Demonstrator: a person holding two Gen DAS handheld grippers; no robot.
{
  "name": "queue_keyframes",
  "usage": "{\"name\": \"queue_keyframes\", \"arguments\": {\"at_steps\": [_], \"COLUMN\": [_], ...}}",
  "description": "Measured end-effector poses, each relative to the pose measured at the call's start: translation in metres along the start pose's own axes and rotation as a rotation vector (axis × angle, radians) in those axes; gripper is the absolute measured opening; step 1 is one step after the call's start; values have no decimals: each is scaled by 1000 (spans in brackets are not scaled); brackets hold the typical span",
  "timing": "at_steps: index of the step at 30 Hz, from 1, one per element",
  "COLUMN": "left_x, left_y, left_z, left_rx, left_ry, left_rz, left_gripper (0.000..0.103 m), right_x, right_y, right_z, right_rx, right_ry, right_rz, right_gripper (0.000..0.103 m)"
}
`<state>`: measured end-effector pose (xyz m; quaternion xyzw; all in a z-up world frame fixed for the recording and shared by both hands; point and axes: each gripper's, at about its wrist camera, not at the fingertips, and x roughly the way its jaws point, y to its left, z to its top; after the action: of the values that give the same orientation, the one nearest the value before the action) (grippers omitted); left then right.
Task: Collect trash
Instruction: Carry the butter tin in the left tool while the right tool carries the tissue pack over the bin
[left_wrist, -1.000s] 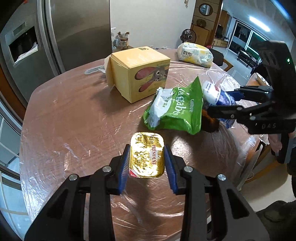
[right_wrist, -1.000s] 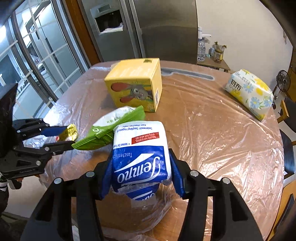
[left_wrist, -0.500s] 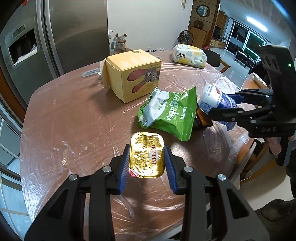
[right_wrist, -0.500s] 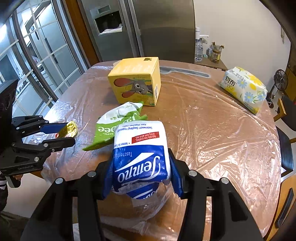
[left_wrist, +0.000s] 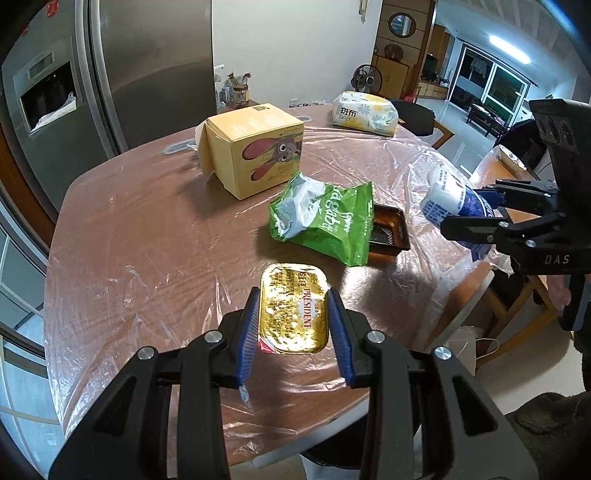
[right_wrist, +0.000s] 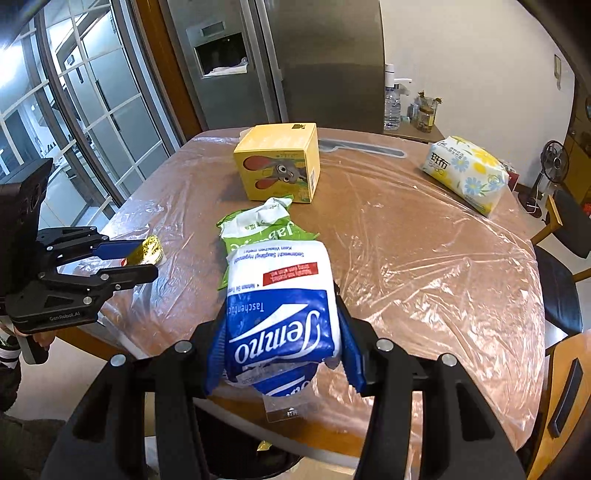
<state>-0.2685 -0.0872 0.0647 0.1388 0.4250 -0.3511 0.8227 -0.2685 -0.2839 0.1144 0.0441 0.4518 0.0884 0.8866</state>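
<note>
Gold foil butter tub, lid crinkled, sat clamped in my left gripper; my right gripper squeezed a blue-white tissue pack.

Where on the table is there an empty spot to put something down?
The table is bare across its wide stretch between the yellow box and the flowery tissue pack. Also bare: the corner by the fridge, beside the box. It is crowded in the middle, where the green bag lies over a dark tray.
</note>
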Motion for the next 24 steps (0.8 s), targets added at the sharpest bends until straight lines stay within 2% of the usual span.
{"name": "queue_keyframes", "arguments": {"at_steps": [24], "left_x": [-14], "left_y": [-18], "left_z": [-24], "left_rx": [25], "left_ry": [8], "left_rz": [-28], "left_gripper": [37], "right_x": [-11], "right_y": [17], "right_z": [-28], "right_rx": [3], "right_ry": [18], "right_rz": [19], "right_gripper": [50]}}
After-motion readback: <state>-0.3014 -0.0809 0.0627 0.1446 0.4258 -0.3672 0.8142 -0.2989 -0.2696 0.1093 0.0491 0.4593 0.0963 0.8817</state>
